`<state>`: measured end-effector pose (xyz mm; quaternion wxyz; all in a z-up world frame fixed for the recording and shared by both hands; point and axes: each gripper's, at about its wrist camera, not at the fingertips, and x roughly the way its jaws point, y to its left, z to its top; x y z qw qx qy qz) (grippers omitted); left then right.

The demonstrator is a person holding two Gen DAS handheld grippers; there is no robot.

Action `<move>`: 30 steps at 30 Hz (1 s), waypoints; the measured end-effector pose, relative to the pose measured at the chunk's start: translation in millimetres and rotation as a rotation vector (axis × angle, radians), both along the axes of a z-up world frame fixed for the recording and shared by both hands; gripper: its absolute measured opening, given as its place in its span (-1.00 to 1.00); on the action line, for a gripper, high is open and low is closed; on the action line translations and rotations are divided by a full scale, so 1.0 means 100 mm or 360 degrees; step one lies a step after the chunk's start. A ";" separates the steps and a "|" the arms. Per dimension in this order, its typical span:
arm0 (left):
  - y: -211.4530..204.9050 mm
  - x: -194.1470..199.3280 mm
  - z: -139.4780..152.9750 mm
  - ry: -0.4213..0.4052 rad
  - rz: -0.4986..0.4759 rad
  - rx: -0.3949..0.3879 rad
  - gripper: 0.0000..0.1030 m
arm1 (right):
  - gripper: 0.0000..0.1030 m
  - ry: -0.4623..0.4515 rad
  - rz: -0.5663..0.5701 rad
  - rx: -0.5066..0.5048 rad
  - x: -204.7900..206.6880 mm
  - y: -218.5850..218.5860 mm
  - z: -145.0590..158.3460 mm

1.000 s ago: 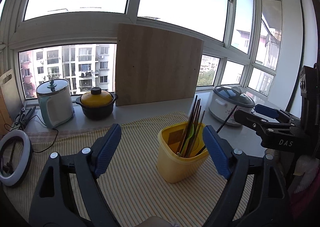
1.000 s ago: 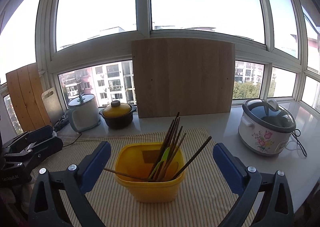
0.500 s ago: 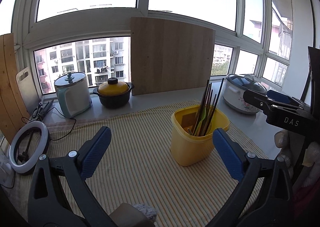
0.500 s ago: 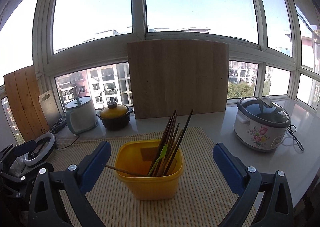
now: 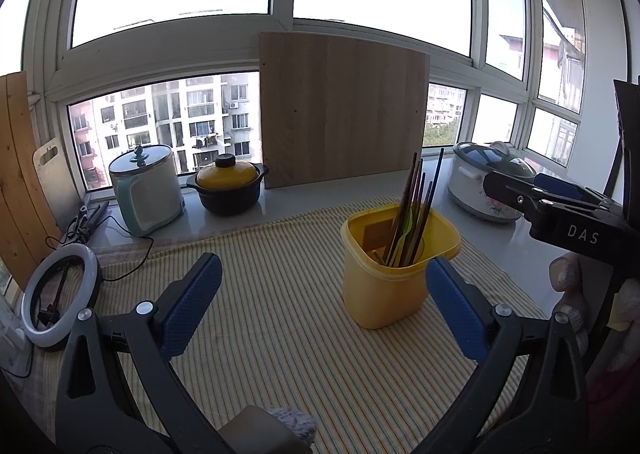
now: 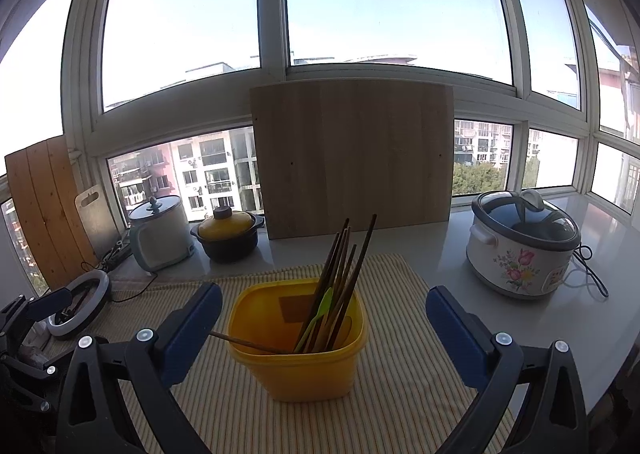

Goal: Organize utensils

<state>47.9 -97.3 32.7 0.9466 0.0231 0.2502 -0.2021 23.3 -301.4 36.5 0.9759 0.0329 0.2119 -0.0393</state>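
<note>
Yellow holder [image 6: 298, 350] upright on striped mat [image 5: 260, 294], chopsticks [image 6: 340, 274] bunched inside, one stray chopstick [image 6: 244, 342] lying across rim. Left gripper [image 5: 320, 306] and right gripper [image 6: 320, 322] both spread wide, holding nothing. Likely next: right pinches stray near tip, stands it with bunch.

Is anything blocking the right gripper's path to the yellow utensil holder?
Nothing visible: the right gripper is open and faces the yellow holder directly. Only a chopstick juts over its rim toward the left finger.
</note>
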 end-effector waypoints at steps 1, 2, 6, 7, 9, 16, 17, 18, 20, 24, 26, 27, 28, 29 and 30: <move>0.00 0.00 0.00 0.0001 -0.0001 0.0001 1.00 | 1.00 0.0004 0.0003 -0.0001 0.00 0.00 -0.01; -0.01 0.00 0.00 0.0003 -0.0001 0.0001 1.00 | 1.00 0.0008 0.0006 -0.0001 0.01 0.01 -0.01; -0.01 -0.01 -0.01 -0.0002 0.0007 0.0008 1.00 | 1.00 0.0014 0.0013 0.0001 0.02 0.03 -0.02; -0.01 -0.01 -0.01 -0.0004 0.0012 0.0009 1.00 | 1.00 0.0012 0.0012 0.0002 0.02 0.03 -0.02; 0.00 -0.01 -0.01 -0.0009 0.0019 0.0010 1.00 | 1.00 0.0009 0.0013 0.0002 0.02 0.03 -0.01; 0.01 -0.01 -0.01 -0.0011 0.0023 0.0012 1.00 | 1.00 0.0009 0.0012 -0.0002 0.03 0.04 -0.02; 0.01 -0.01 -0.01 -0.0011 0.0023 0.0013 1.00 | 1.00 0.0009 0.0012 -0.0003 0.03 0.04 -0.02; 0.01 -0.01 -0.01 -0.0012 0.0027 0.0014 1.00 | 1.00 0.0009 0.0012 -0.0003 0.03 0.04 -0.02; 0.02 -0.01 -0.01 -0.0008 0.0029 0.0014 1.00 | 1.00 0.0010 0.0011 -0.0003 0.03 0.04 -0.02; 0.02 0.00 -0.02 -0.0002 0.0026 0.0022 1.00 | 1.00 0.0014 0.0008 0.0002 0.03 0.03 -0.03; 0.02 0.00 -0.02 -0.0004 0.0023 0.0021 1.00 | 1.00 0.0014 0.0008 0.0005 0.02 0.03 -0.04; 0.01 0.00 -0.02 -0.0002 0.0020 0.0018 1.00 | 1.00 0.0015 0.0008 0.0006 0.02 0.03 -0.04; 0.01 0.00 -0.02 -0.0001 0.0017 0.0015 1.00 | 1.00 0.0015 0.0007 0.0005 0.02 0.03 -0.04; 0.01 0.00 -0.02 -0.0003 0.0013 0.0012 1.00 | 1.00 0.0017 0.0008 0.0004 0.02 0.03 -0.05; 0.01 -0.01 -0.02 -0.0006 0.0010 0.0013 1.00 | 1.00 0.0019 0.0007 0.0004 0.01 0.03 -0.05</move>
